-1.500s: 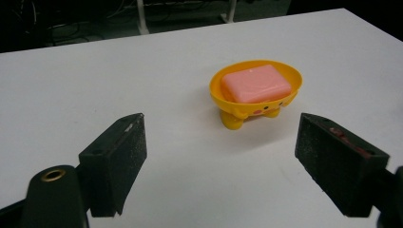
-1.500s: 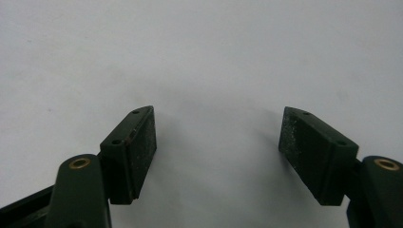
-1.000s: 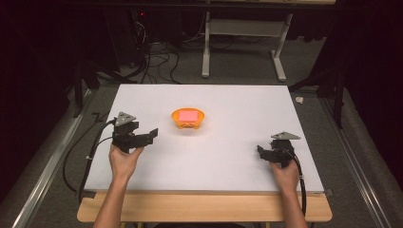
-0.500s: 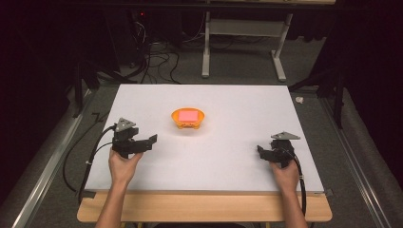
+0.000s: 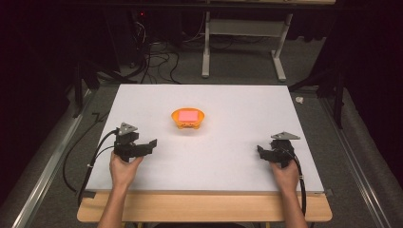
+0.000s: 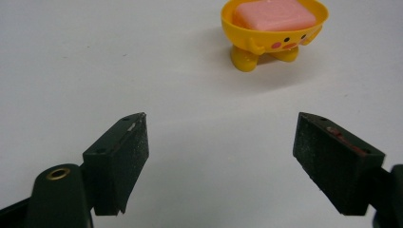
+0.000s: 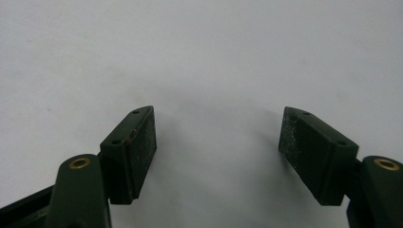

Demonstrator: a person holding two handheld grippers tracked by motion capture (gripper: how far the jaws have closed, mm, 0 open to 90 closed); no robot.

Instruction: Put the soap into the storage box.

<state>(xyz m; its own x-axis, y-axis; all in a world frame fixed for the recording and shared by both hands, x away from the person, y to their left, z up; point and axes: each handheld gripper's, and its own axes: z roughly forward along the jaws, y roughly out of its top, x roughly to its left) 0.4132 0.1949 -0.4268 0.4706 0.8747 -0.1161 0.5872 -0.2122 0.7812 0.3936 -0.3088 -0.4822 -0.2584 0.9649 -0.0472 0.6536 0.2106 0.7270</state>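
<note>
Glossy yellow footed bowl (image 6: 274, 34), matte pink rounded block (image 6: 275, 14) inside

One white table (image 5: 237, 156), one yellow bowl (image 5: 188, 118), one pink block (image 5: 187, 115), two grippers: left gripper (image 5: 151, 143), right gripper (image 5: 260, 150)

Left gripper sinks toward the bench

Since the earlier high views, the left gripper (image 5: 148, 144), in the person's left hand (image 5: 123, 168), has come down and a little nearer the person, so it now sits lower over the bench (image 5: 228, 156), with its cable looped beside it. Its jaws have just been closing slightly, yet in the left gripper view they stand apart with nothing between them, only bare bench.
</note>
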